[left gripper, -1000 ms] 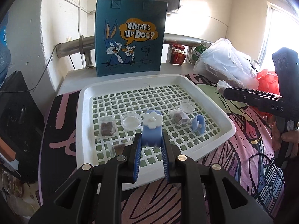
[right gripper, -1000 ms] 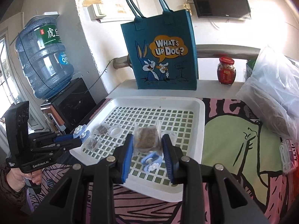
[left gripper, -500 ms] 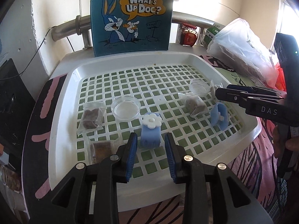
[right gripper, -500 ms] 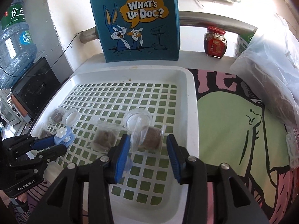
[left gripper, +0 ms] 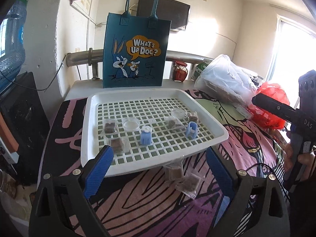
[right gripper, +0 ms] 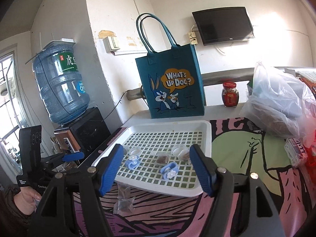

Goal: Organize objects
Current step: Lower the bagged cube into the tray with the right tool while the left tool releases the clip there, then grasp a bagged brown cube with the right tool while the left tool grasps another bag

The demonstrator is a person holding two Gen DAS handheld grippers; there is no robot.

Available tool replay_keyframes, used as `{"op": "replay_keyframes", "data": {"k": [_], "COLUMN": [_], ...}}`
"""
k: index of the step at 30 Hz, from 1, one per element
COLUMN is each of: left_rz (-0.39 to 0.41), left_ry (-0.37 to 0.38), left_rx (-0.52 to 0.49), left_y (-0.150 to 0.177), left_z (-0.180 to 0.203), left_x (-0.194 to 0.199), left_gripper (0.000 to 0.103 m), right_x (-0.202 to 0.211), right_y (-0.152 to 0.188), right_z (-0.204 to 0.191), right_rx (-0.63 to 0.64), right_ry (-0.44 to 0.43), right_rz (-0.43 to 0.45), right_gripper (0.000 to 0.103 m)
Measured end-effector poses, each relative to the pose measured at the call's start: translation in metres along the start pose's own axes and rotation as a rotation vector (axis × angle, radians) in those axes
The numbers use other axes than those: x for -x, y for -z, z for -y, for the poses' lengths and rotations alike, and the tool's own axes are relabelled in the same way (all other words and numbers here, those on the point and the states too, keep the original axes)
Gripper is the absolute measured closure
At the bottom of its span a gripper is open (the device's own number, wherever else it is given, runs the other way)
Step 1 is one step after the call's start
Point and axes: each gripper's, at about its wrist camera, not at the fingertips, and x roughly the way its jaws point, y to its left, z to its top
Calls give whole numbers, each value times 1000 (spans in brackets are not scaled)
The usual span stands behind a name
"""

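A white slotted tray [left gripper: 221,132] holds two blue flower clips [left gripper: 145,136] [left gripper: 191,130], two clear round dishes [left gripper: 130,123] [left gripper: 178,113] and several wrapped brown snack packets [left gripper: 109,128]. Two more packets [left gripper: 173,172] lie on the cloth in front of the tray. My left gripper [left gripper: 160,167] is wide open and empty, pulled back before the tray's near edge. My right gripper [right gripper: 156,167] is wide open and empty, also back from the tray [right gripper: 207,138]. The clips also show in the right wrist view [right gripper: 132,161] [right gripper: 168,169].
A blue "What's Up Doc?" tote bag [left gripper: 136,59] stands behind the tray. A red jar [left gripper: 179,71], a clear plastic bag [left gripper: 223,81] and a red bag [left gripper: 273,106] lie to the right. A water bottle [right gripper: 59,86] stands on the left.
Both grippers let go of what they held, a blue clip on the left and a snack packet on the right, opened wide and drew back from the tray.
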Motion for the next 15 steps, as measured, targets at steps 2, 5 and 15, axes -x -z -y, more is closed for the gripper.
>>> {"op": "replay_keyframes", "data": {"k": [2, 5, 15], "left_rz": [-42, -99, -175], "left_ry": [16, 48, 25], "left_rx": [15, 43, 106], "left_y": [11, 23, 30], "left_z": [3, 8, 14], "left_x": [-6, -18, -60], "left_gripper": [8, 8, 8], "right_x": [1, -6, -29], "right_y": [12, 34, 70], "right_z": [0, 1, -12], "right_rx": [4, 8, 99], "right_ry": [10, 33, 74], "right_rz": [-19, -77, -244], "right_gripper": [33, 33, 33]}}
